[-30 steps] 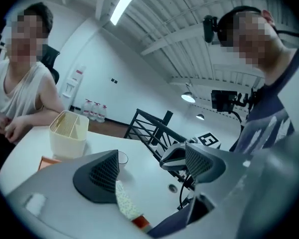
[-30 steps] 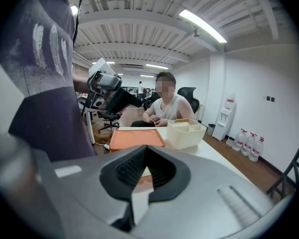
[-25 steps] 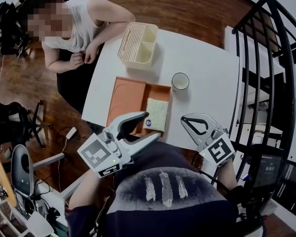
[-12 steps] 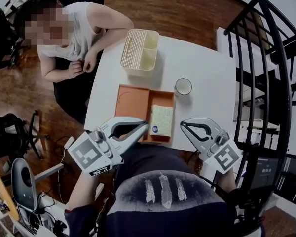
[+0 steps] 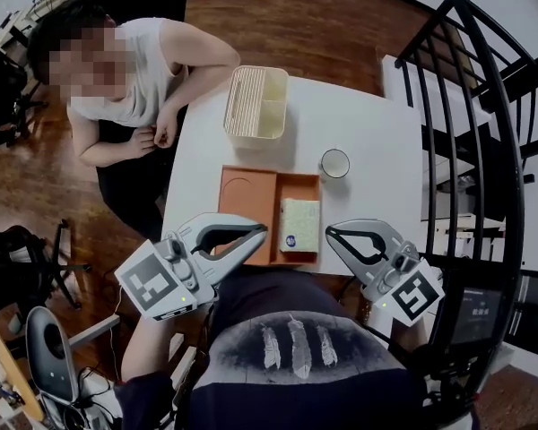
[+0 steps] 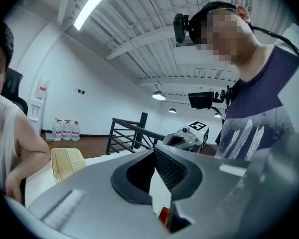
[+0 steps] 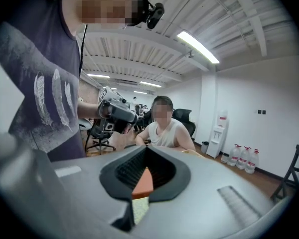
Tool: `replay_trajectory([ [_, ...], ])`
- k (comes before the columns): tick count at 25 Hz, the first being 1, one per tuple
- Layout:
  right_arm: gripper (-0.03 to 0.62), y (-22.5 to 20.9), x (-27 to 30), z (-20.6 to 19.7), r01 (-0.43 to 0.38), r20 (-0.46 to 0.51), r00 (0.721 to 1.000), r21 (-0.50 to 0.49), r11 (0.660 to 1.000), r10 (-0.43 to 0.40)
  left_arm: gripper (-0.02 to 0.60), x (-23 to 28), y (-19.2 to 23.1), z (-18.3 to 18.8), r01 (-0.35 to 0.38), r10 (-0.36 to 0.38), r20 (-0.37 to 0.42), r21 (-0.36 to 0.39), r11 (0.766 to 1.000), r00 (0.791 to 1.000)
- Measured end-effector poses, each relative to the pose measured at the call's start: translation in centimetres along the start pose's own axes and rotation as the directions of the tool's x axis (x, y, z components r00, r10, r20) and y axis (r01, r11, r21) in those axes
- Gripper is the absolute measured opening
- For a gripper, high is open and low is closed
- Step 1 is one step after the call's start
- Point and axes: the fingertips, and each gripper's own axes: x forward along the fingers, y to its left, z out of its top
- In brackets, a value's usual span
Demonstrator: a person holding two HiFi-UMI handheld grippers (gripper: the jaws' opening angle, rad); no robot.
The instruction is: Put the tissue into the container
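The tissue pack (image 5: 299, 224), pale yellow-green, lies in the right compartment of an orange tray (image 5: 247, 195) on the white table (image 5: 377, 141). The cream slatted container (image 5: 257, 106) stands at the table's far edge, also seen in the left gripper view (image 6: 65, 163). My left gripper (image 5: 262, 232) hovers at the tray's near edge, shut and empty. My right gripper (image 5: 329, 233) hangs over the table's near edge, right of the tissue, shut with nothing in it. Through the right gripper's closed jaws the tray (image 7: 142, 182) and tissue (image 7: 138, 208) show.
A white cup (image 5: 334, 162) stands right of the tray. A person (image 5: 130, 70) sits at the table's far left corner, hands near the container. A black metal railing (image 5: 484, 150) runs along the right side. Wooden floor surrounds the table.
My left gripper's jaws have gone from open to shut with nothing between them. Both grippers have shifted a little toward the table's near edge.
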Motion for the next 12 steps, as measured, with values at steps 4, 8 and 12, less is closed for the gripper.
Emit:
replay_trajectory([
  [4, 0.003, 0.1, -0.2, 0.4, 0.04, 0.019, 0.999, -0.013, 0.999, -0.04, 0.014, 0.1, -0.1, 0.1, 0.008, -0.008, -0.019, 0.027, 1.0, 1.0],
  [8, 0.003, -0.1, -0.8, 0.5, 0.096, 0.028, 0.995, -0.01, 0.995, -0.096, 0.014, 0.4, -0.2, 0.3, 0.004, -0.002, -0.035, 0.045, 0.999, 0.999],
  [12, 0.003, -0.1, -1.4, 0.4, 0.117, 0.039, 0.992, -0.001, 0.993, -0.117, 0.014, 0.9, -0.9, 0.2, 0.036, -0.033, -0.043, 0.059, 0.998, 0.999],
])
